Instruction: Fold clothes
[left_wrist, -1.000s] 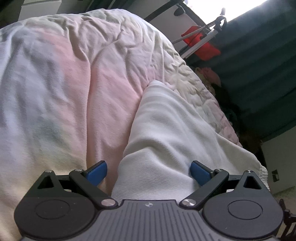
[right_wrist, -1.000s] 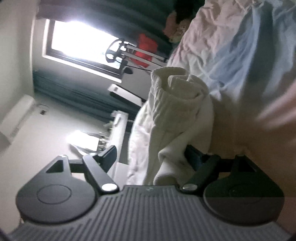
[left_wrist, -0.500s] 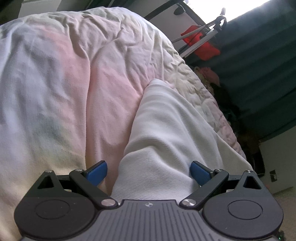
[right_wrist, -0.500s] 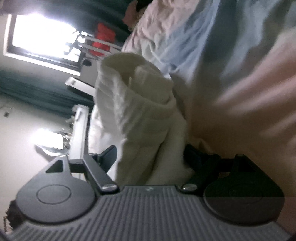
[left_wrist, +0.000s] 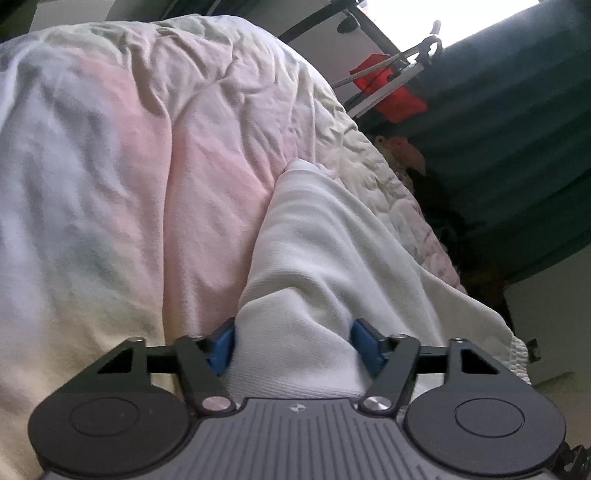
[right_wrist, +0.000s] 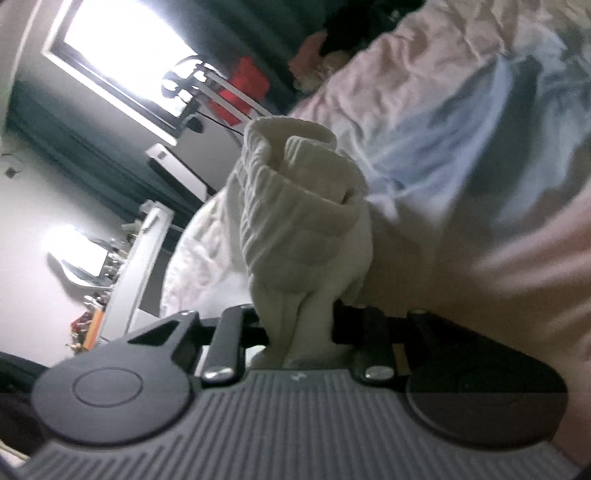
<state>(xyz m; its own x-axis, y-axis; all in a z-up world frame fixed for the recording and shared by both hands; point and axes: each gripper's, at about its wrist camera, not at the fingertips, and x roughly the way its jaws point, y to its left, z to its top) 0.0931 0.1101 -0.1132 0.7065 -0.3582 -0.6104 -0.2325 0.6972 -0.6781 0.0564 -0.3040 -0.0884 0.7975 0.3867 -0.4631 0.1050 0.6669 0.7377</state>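
Note:
A white knit garment (left_wrist: 332, 258) lies on a bed with a pastel quilt (left_wrist: 129, 184). My left gripper (left_wrist: 293, 345) is closing its jaws on a bunched fold of it, and the blue pads (left_wrist: 221, 347) press into the cloth from both sides. In the right wrist view the garment's ribbed elastic end (right_wrist: 295, 206) stands up in front of the camera. My right gripper (right_wrist: 295, 328) is also closing, and a gathered strip of the white cloth is squeezed between its dark fingers (right_wrist: 351, 326).
The quilt (right_wrist: 461, 147) fills most of both views. Beyond the bed edge are dark curtains (left_wrist: 517, 129), a red item on a metal rack (left_wrist: 391, 92), a bright window (right_wrist: 122, 55) and a white shelf with small items (right_wrist: 140, 251).
Both grippers' jaws have drawn in from wide open and now pinch the white garment. The right wrist view has rolled and shifted, so the ribbed end has moved in the picture.

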